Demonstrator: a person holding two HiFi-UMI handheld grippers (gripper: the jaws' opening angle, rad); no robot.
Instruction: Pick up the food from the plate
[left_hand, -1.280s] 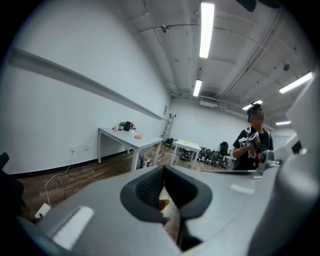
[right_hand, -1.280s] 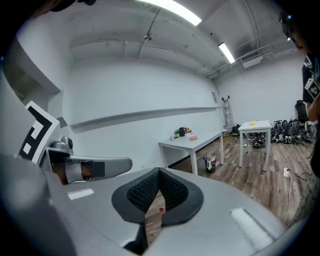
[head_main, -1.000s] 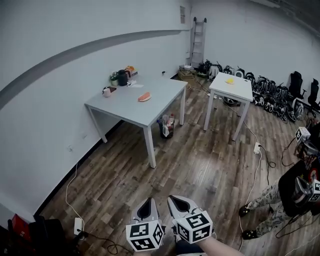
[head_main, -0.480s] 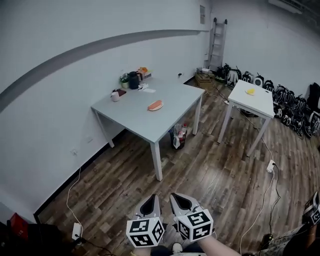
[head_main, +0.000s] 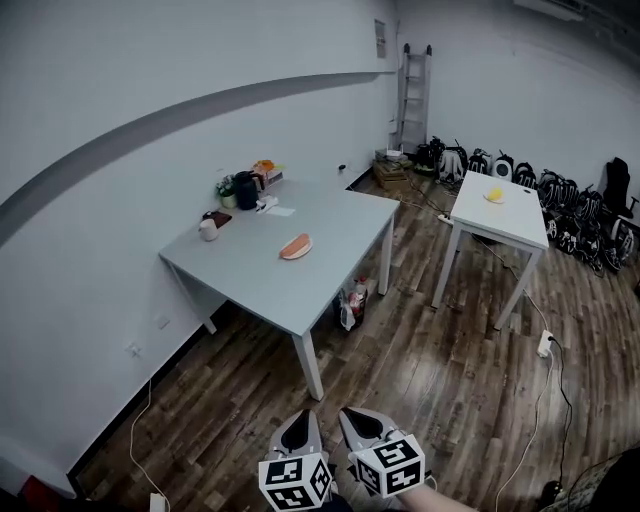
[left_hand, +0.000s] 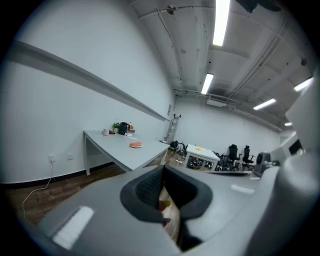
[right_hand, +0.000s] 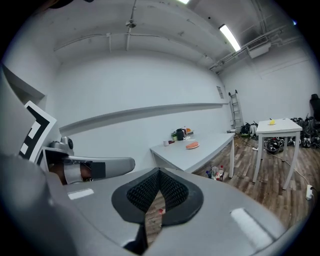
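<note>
the orange-pink flat piece of food (head_main: 296, 247) lies near the middle of the long grey rectangular table (head_main: 330, 265), well apart from both tools; any plate beneath it cannot be made out at this range. at the table's far corner by the wall stand a black kettle (head_main: 245, 188) and a small green potted plant (head_main: 226, 186), with a white cup (head_main: 208, 229) near the wall-side edge and a white sheet of paper (head_main: 281, 211) just beside the kettle. under the table's room-side edge a bag of bottles (head_main: 350, 304) sits on the wooden plank floor (head_main: 440, 370). a smaller white square table (head_main: 515, 222) to the right carries a yellow object (head_main: 494, 194) near its far edge. the left gripper (head_main: 299, 416) and the right gripper (head_main: 347, 412) hang side by side low over the floor, pointing toward the grey table. each has its jaws pressed together at the tips with nothing caught between them.
</note>
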